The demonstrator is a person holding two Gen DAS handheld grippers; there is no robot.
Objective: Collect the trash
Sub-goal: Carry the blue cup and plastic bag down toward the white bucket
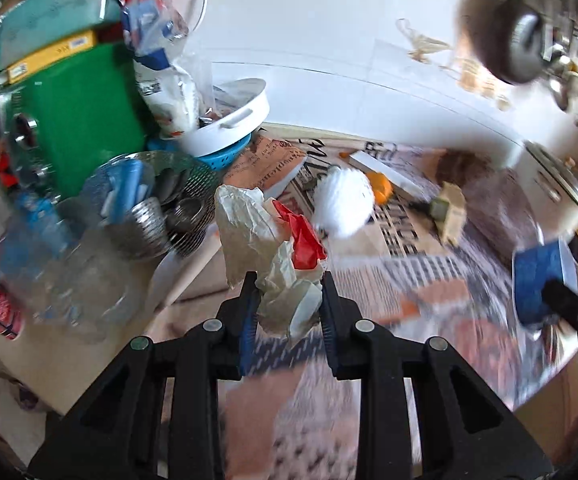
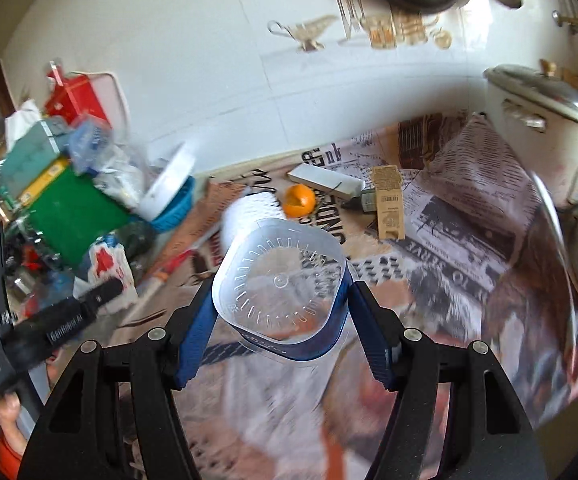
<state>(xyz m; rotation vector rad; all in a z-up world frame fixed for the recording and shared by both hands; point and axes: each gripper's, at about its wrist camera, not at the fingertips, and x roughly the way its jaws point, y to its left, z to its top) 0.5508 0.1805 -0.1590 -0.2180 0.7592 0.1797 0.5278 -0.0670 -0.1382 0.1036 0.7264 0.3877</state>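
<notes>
Two pieces of trash are already in hand and up off the newspaper-covered table (image 2: pixel 469 248). At lower centre of the left wrist view, the left gripper (image 1: pixel 289 300) is clenched on a crumpled wad of pale paper with a red scrap (image 1: pixel 277 248). At the centre of the right wrist view, the right gripper (image 2: pixel 281 312) is grasping a clear plastic tub with a blue band (image 2: pixel 285 280), bottom toward the camera.

Several things that look like trash are left on the table, judging from both views: a white fluffy lump (image 1: pixel 341 204), an orange peel (image 2: pixel 299 199), a tan cardboard packet (image 2: pixel 389 200) and a flat white box (image 2: pixel 325 181). No bin shows in either view, so both held pieces have yet to be dropped off; the job seems only partly through.
</notes>
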